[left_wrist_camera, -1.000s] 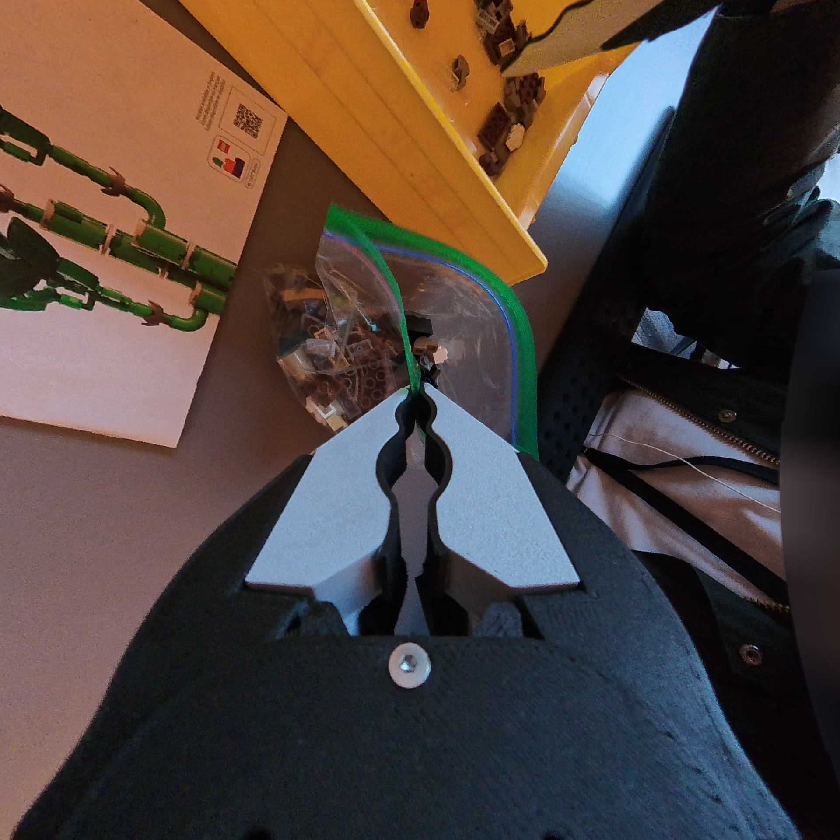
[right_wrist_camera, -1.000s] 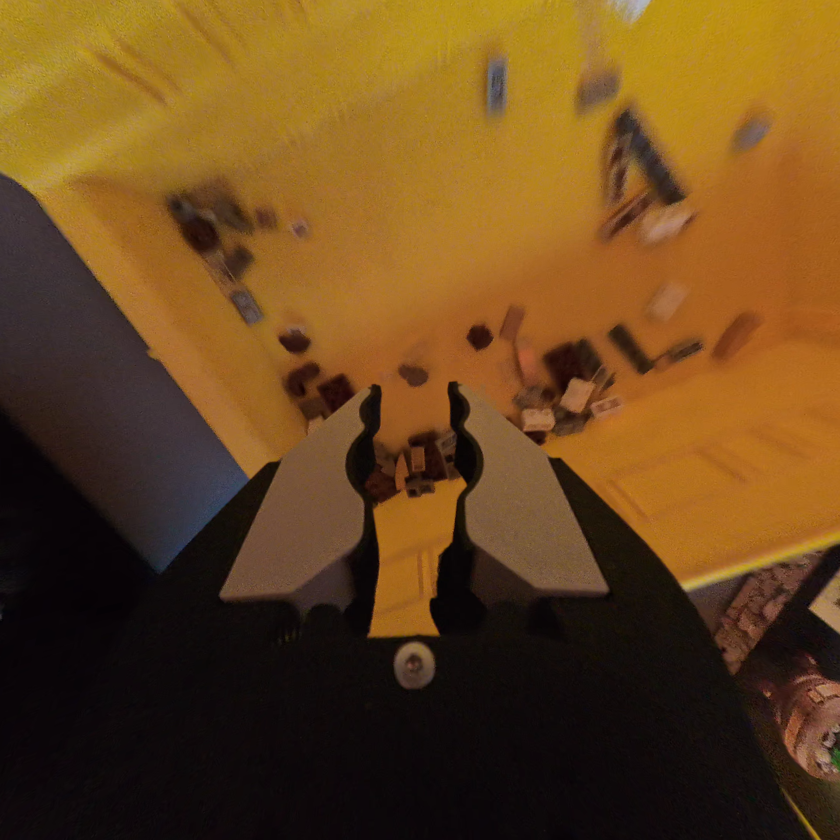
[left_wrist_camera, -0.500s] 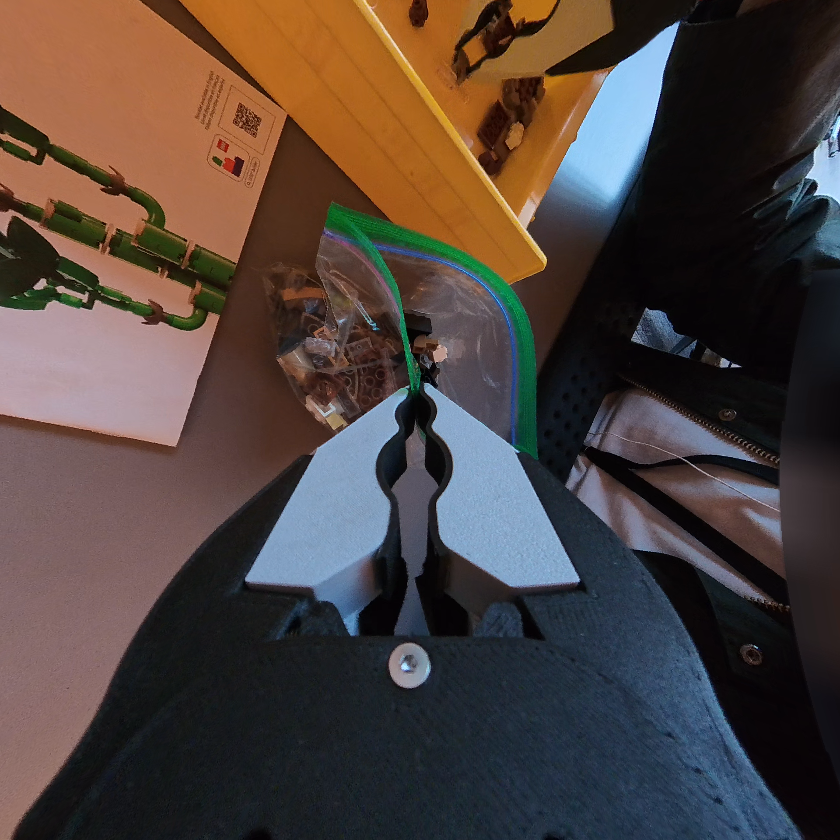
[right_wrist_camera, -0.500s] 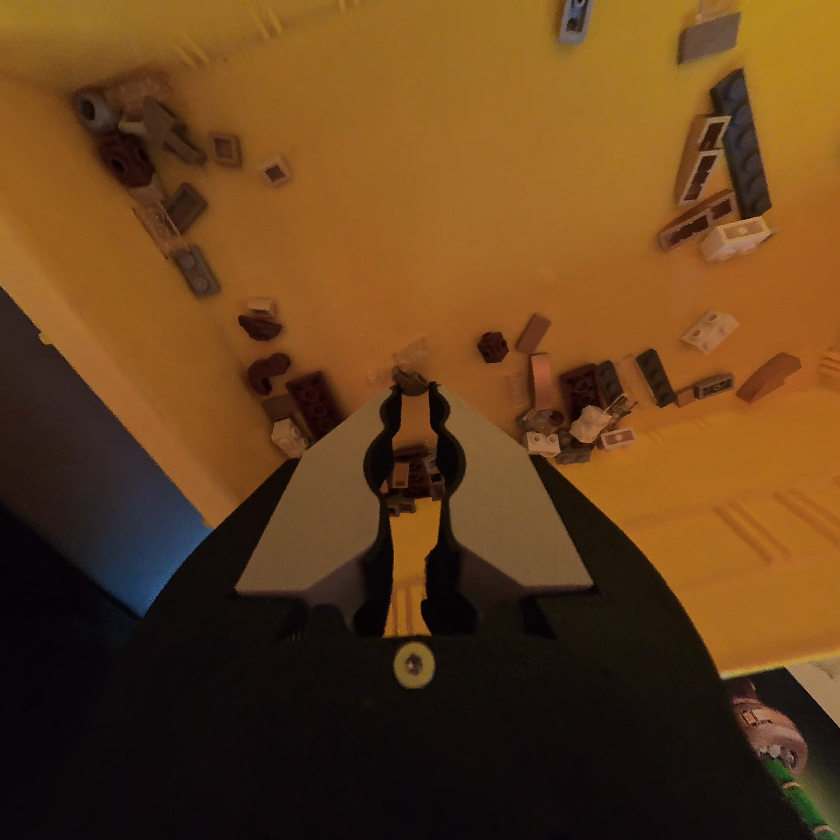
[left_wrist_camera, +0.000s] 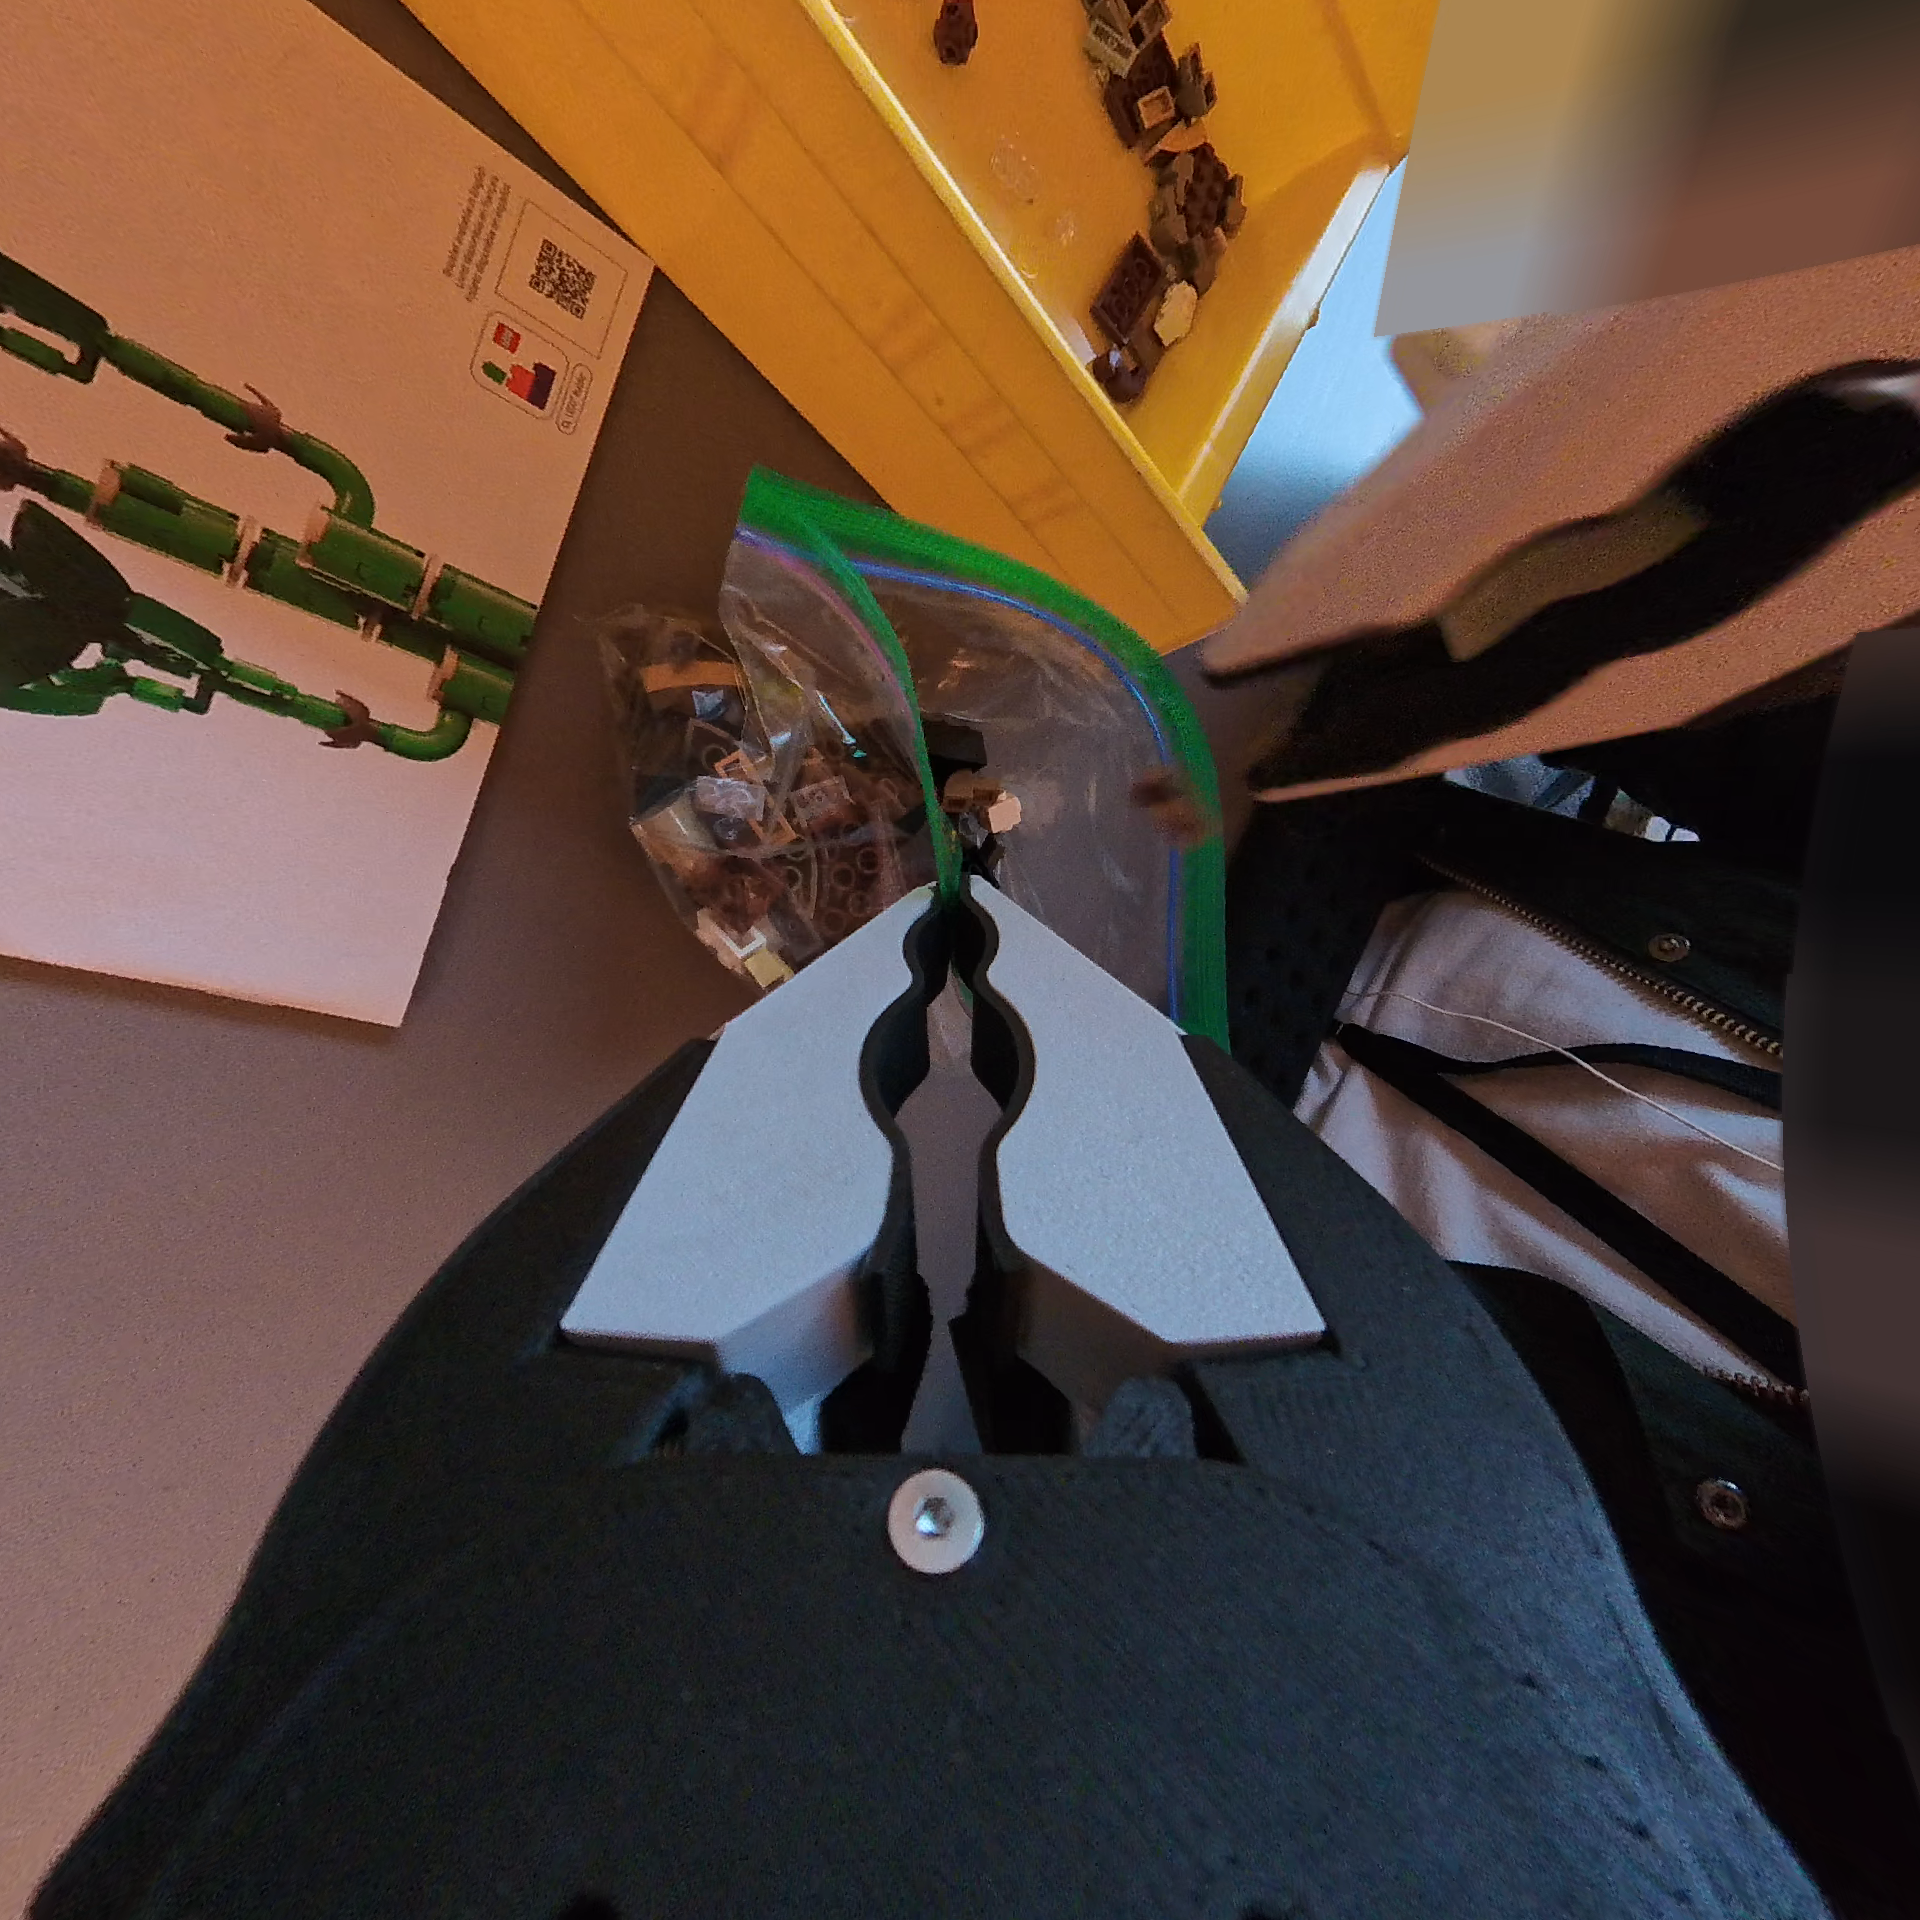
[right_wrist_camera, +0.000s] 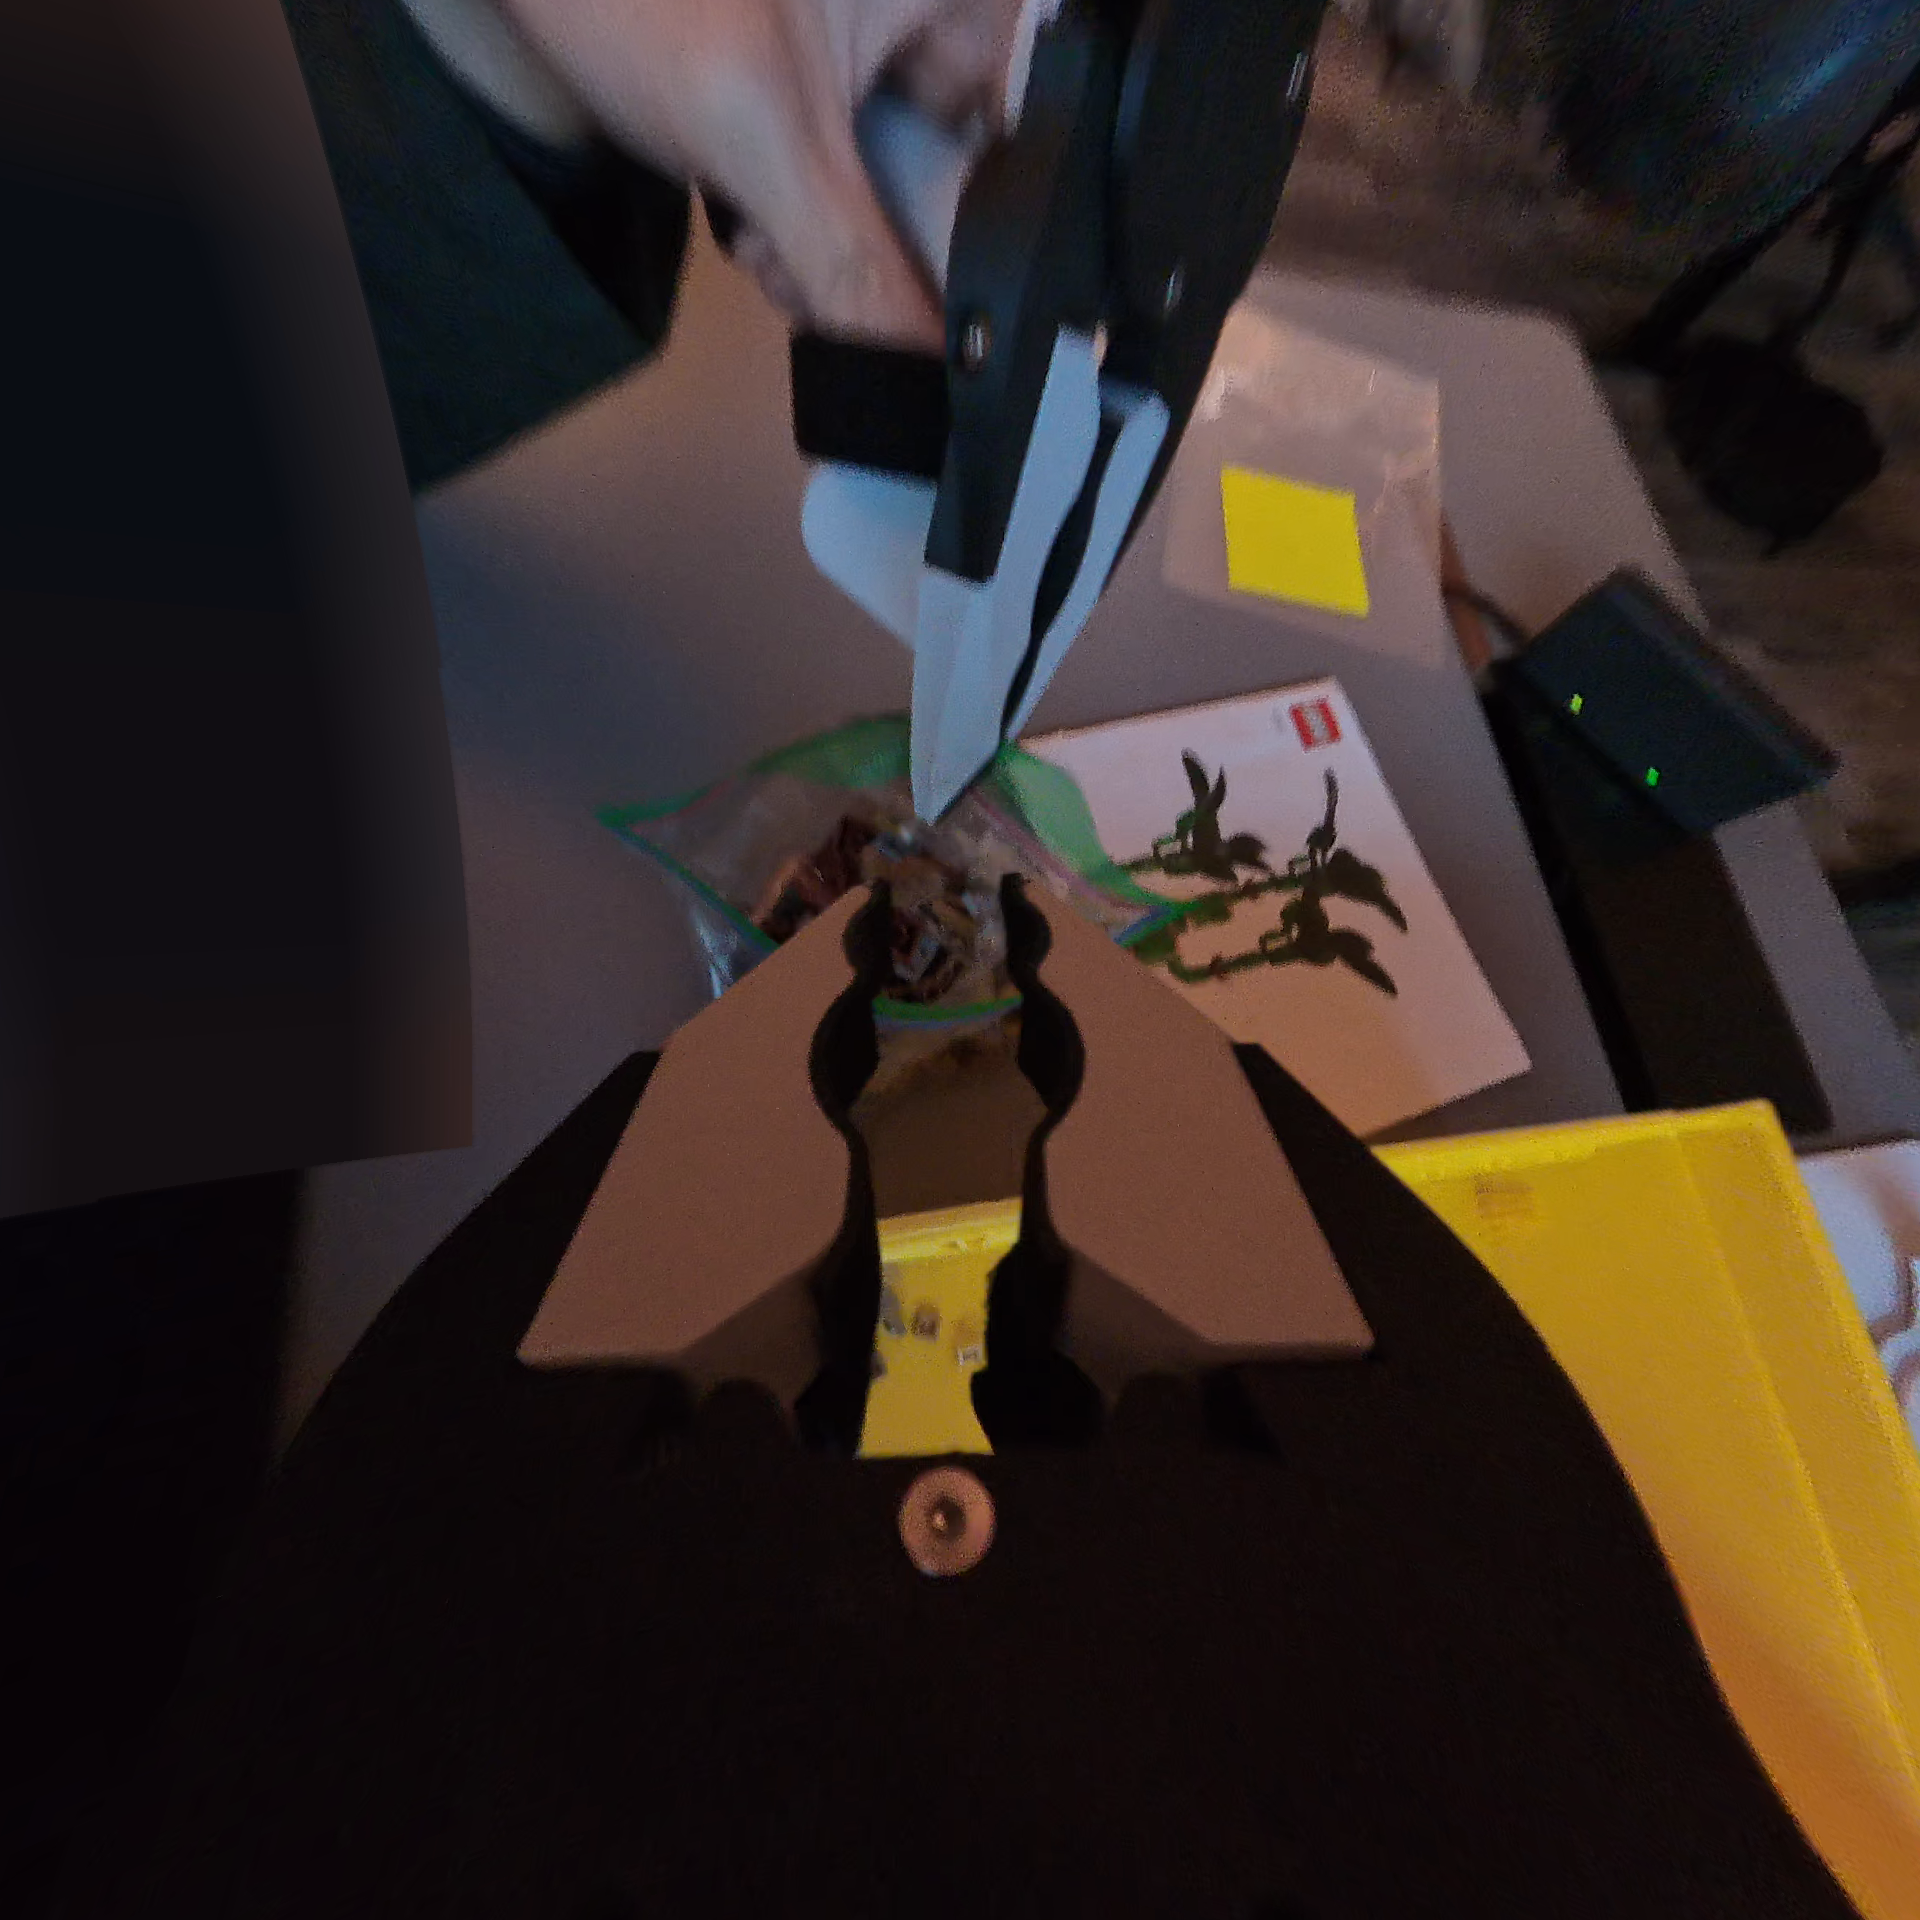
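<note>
The left claw [left_wrist_camera: 951,920], two matte grey wedge fingers with wavy black inner pads, is pinching the green zip strip of a clear plastic zip bag [left_wrist_camera: 1049,727], its tips clenched on the crinkled film. The bag is lying on the flat grey surface [left_wrist_camera: 208,1195], near the edge closest to the person, and is holding a heap of small brown, grey and tan plastic bricks [left_wrist_camera: 769,810]. Just beside it, a glossy white instruction booklet [left_wrist_camera: 208,727] printed with green stems is lying flat. Beyond the bag, a smooth yellow plastic tray [left_wrist_camera: 935,343] with ribbed walls is sitting on the surface and carrying more loose dark bricks [left_wrist_camera: 1164,249].

The right claw [right_wrist_camera: 935,904], of the same shape, is hovering over the bag's open mouth with its tips slightly apart and nothing between them. In the left wrist view a small brown brick [left_wrist_camera: 1169,802] is showing blurred at the bag's green rim, below that claw. A yellow square note [right_wrist_camera: 1294,540] is lying farther along the surface.
</note>
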